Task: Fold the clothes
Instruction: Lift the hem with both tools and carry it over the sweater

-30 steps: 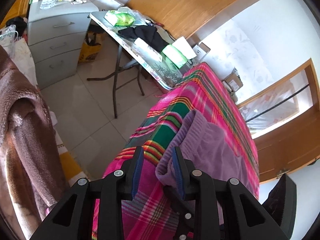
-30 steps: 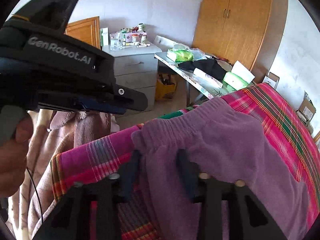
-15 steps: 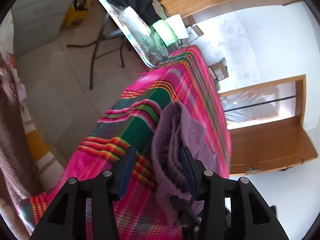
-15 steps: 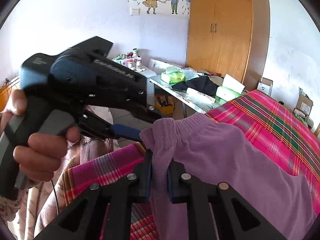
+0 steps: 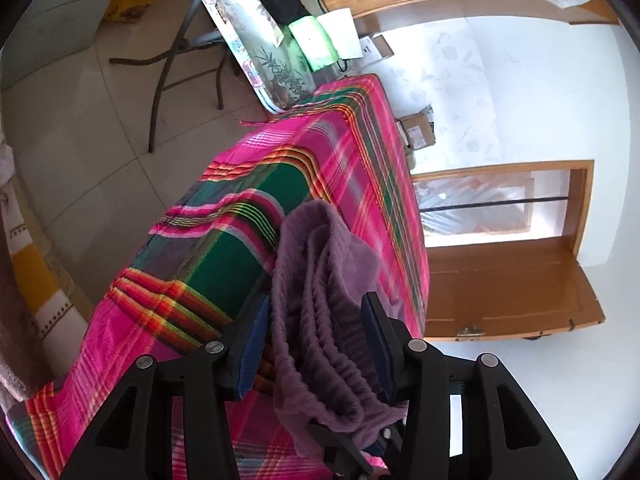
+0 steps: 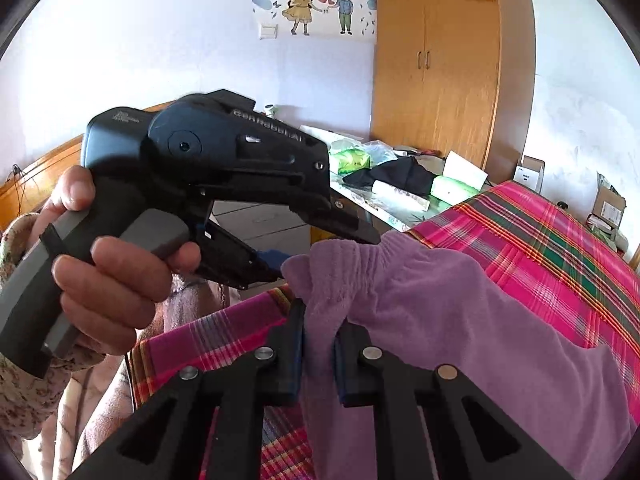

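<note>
— How are the tongs set?
— Right tongs (image 6: 319, 354) pinch the purple garment (image 6: 460, 320); left tongs (image 5: 316, 344) stand wide, bunched waistband between them.
— And around?
— Garment lifted over the plaid bed (image 5: 248, 216); cluttered counter (image 5: 256, 52) far.

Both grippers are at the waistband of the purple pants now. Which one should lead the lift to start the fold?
Right, probably. The right gripper is already pinched on the purple pants at the waistband corner. The left gripper straddles bunched waistband with its jaws apart, so it should close first.
</note>
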`<move>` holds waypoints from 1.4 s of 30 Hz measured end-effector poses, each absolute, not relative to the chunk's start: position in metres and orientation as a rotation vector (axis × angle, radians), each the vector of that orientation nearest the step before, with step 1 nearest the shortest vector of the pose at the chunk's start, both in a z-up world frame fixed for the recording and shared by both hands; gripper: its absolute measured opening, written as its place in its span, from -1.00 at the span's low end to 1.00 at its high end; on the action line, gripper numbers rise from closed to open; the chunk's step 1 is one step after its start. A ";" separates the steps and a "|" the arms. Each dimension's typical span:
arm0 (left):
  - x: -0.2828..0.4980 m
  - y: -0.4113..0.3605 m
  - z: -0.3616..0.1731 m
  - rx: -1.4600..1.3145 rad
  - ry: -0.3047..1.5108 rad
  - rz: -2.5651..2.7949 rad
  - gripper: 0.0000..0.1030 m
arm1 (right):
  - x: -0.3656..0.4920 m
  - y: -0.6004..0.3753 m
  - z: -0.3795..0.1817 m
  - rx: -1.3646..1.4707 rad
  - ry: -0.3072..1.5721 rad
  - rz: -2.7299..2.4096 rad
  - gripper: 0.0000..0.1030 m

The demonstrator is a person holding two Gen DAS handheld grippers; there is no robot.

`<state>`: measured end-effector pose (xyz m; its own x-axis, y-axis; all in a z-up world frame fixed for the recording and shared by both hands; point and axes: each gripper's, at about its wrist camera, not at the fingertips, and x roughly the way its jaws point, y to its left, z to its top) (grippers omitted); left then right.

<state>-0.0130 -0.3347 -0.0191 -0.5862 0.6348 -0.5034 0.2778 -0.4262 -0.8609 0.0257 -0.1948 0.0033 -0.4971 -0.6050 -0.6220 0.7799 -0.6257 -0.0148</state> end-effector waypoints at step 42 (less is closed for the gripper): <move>-0.066 -0.328 -0.030 -1.403 -1.191 2.156 -0.70 | 0.022 -0.244 -0.028 0.833 0.660 -2.101 -0.81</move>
<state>-0.0662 -0.3283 -0.0304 -0.4747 0.6358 -0.6086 0.1764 -0.6087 -0.7735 0.0218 -0.2443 -0.0277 -0.4924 -0.4630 -0.7370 0.8012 -0.5719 -0.1760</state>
